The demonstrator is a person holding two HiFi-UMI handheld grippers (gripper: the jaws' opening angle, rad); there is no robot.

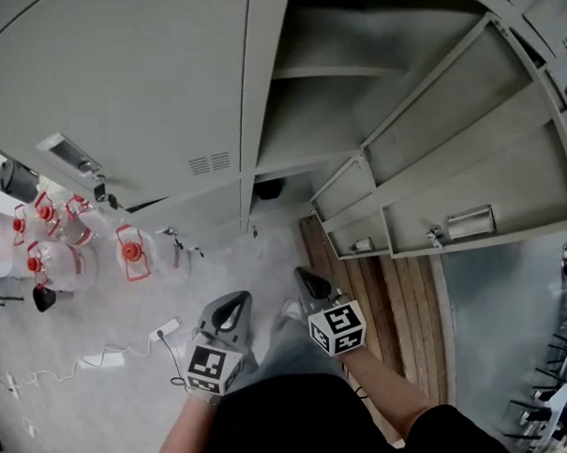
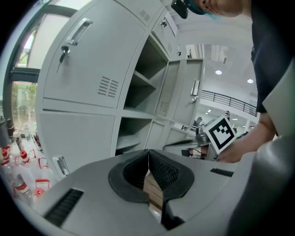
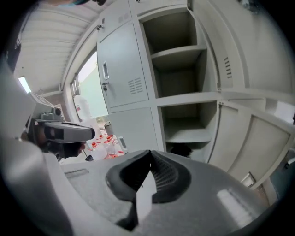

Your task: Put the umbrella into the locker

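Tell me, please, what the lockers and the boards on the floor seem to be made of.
Lockers: likely sheet metal, painted matt light grey; thin folded door edges and punched vent slots. Boards: wood, bare brown, with lengthwise grain and gaps between planks.

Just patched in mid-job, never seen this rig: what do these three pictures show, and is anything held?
No robot: a person holds a claw in each hand. The head view looks steeply down from their head at the left claw, the right claw and the grey floor. The other two pictures come from cameras riding on each claw, looking along its jaws. Both claws are shut and empty. Ahead stand grey lockers with doors open. A dark thing lies in a lower open compartment; possibly the umbrella, I can't tell. Red-capped bottles stand on the floor.
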